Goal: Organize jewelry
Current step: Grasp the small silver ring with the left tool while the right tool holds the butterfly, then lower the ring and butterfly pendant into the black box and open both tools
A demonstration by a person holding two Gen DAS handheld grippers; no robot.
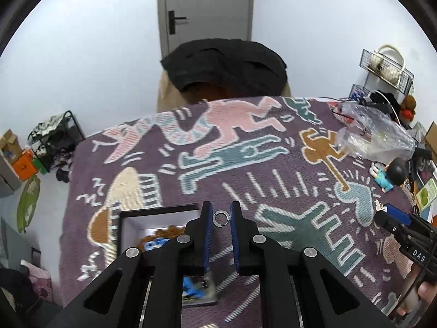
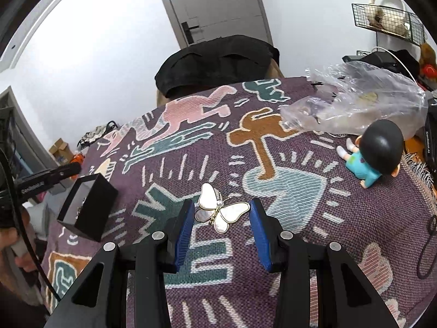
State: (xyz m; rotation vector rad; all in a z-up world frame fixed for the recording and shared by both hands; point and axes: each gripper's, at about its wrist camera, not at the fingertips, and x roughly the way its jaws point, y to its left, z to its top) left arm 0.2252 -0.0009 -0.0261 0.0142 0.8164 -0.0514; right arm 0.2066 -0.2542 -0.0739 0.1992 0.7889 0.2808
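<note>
The left gripper (image 1: 221,216) is clenched on a small silver ring (image 1: 219,217), held above the patterned blanket (image 1: 286,169), near the open black box (image 1: 128,218); the right gripper (image 2: 221,216) grasps a butterfly brooch (image 2: 218,210) between its blue pads, also off the cloth. The box already holds some pieces (they are blurred, I cannot name them); so the sorting seems partly done. Both held pieces are not yet put away; a plastic bag (image 2: 355,104) may hold more.
</note>
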